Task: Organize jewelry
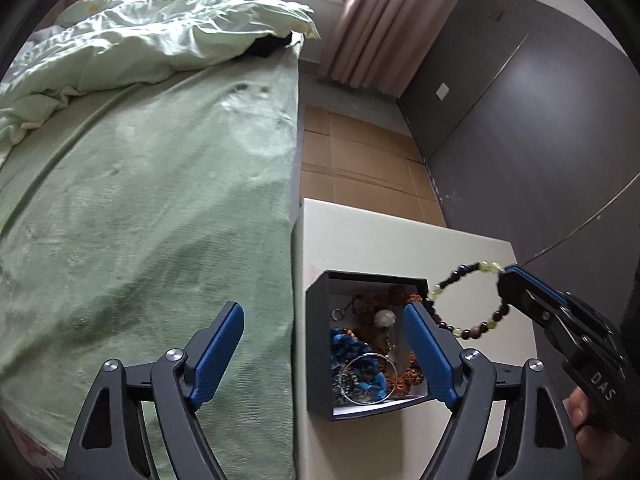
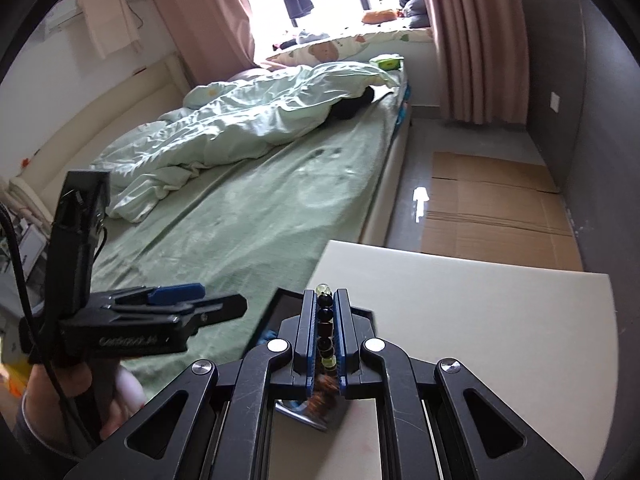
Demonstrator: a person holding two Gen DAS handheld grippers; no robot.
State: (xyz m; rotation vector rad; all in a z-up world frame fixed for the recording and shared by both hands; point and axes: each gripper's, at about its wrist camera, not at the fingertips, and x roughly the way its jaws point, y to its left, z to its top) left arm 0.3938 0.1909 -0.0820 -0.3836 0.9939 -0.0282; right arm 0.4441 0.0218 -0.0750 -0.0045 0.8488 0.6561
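Observation:
A dark open jewelry box (image 1: 318, 344) stands on a white bedside table (image 1: 380, 240), holding blue beads (image 1: 352, 348), silver bangles and orange beads. My left gripper (image 1: 324, 308) is open above the box's left side and the bed edge, with nothing gripped. My right gripper (image 1: 505, 277) is shut on a bracelet (image 1: 466, 334) of dark and pale green beads, which hangs as a loop over the box's right rim. In the right wrist view the bracelet's beads (image 2: 325, 320) sit pinched between the fingers of the right gripper (image 2: 325, 294), the box (image 2: 286, 300) is mostly hidden behind it, and the left gripper (image 2: 208, 299) hovers at the left.
A bed with a green sheet (image 1: 160, 200) and a crumpled pale duvet (image 1: 140, 40) borders the table on the left. Flattened cardboard (image 1: 360, 160) lies on the floor beyond the table. A grey wall (image 1: 520, 140) and pink curtains (image 1: 392, 20) stand at the right.

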